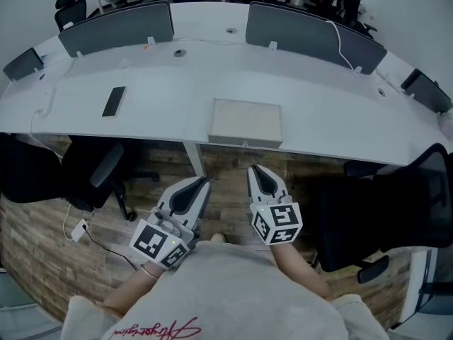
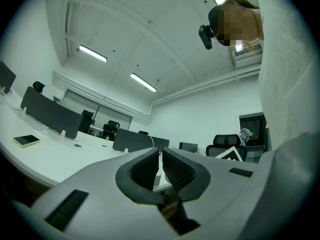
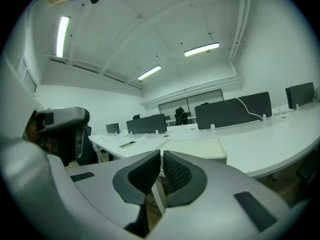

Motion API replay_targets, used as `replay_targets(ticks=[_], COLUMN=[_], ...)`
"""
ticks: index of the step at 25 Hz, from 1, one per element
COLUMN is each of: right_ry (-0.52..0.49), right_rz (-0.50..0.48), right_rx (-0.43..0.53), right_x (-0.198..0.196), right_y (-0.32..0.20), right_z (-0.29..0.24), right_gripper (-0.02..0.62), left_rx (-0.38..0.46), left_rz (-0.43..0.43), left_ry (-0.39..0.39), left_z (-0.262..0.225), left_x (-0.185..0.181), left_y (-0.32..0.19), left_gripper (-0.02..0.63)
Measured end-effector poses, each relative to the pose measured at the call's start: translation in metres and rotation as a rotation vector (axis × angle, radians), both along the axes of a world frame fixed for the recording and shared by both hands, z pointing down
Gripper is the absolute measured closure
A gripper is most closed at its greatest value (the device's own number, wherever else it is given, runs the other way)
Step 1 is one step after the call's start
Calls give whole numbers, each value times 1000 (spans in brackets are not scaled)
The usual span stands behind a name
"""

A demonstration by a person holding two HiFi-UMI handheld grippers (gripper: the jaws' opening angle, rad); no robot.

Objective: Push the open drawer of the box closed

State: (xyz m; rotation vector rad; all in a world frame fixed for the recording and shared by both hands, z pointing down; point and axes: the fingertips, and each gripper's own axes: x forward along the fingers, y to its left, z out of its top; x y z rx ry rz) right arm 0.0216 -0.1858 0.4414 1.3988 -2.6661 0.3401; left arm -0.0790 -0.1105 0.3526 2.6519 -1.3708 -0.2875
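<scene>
A flat cream-white box (image 1: 245,122) lies on the white desk (image 1: 318,105) close to its near edge; I cannot make out its drawer from here. The box (image 3: 197,148) also shows in the right gripper view, low on the desk beyond the jaws. Both grippers hang below the desk edge, in front of the person's body. My left gripper (image 1: 201,183) is shut with nothing between its pads. My right gripper (image 1: 254,168) is shut and empty as well, pointing up toward the box. In the left gripper view the closed jaws (image 2: 160,160) face the desk and ceiling.
A dark phone (image 1: 114,100) lies on the desk at the left. Grey divider panels (image 1: 117,27) stand along the far side. Black office chairs (image 1: 95,176) sit under the desk at left and right (image 1: 396,204). A white cable (image 1: 42,112) trails over the left edge.
</scene>
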Motion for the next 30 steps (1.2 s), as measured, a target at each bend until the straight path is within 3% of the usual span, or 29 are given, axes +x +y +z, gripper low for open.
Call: replay_targets(ticks=[10,15,30], right_ry=[-50,-13,-42], right_rz=[-100,-142,-179], right_rx=[147,148,200], right_x=[14,22,54], right_y=[91,134,251], right_z=[-77,-78,-94], right_gripper=[575,575,575], left_rx=[17,19,51], left_rz=[19,17,-62], left_ry=[15,-9,-2], left_z=[-7,-4,-7], left_x=[42,64,90], left_y=[52,87,199], left_gripper=[570,569,569])
